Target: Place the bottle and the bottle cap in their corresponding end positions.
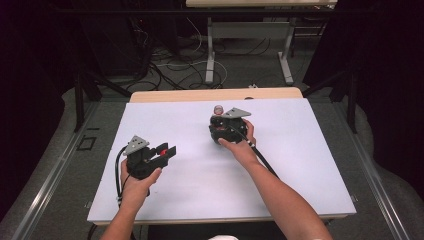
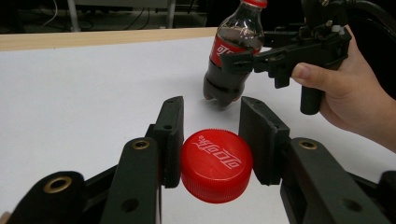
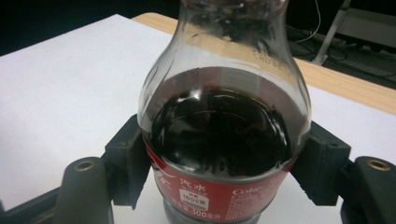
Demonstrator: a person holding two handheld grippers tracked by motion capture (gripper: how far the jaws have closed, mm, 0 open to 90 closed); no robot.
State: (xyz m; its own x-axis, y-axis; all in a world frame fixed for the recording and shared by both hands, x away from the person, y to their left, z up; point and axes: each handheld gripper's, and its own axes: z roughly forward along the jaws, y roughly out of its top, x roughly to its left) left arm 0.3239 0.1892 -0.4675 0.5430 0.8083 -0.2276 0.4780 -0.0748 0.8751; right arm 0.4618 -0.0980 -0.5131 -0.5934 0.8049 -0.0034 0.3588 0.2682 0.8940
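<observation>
Left tool point(image 1: 169, 151): held in the person's left hand point(image 1: 136, 181) over the left half of the tabletop point(image 1: 300, 165), nearer the front edge than the back edge. Jaws closed on a red cap point(image 2: 217, 165), which sits clamped between the two black pads with its printed top turned toward the left gripper view's camera. In the high view the cap point(image 1: 162, 150) shows as a small red spot at the jaw tips.

Tabletop: white sheet over a wooden top, the wood showing as a strip along the back edge.

Bottle point(image 3: 224, 140): clear plastic, dark drink inside, red label around the body. It is near the middle of the tabletop, toward the back edge, well apart from the cap. In the left gripper view the bottle point(image 2: 231, 60) tilts, its base close above the white sheet or just on it; which one cannot be told. A red cap sits on its neck.

Right tool point(image 2: 243, 60): held in the person's right hand point(image 1: 240, 145), jaws closed around the bottle at label height, one pad pressing on each side. In the high view the right tool point(image 1: 218, 120) lies right of centre.
</observation>
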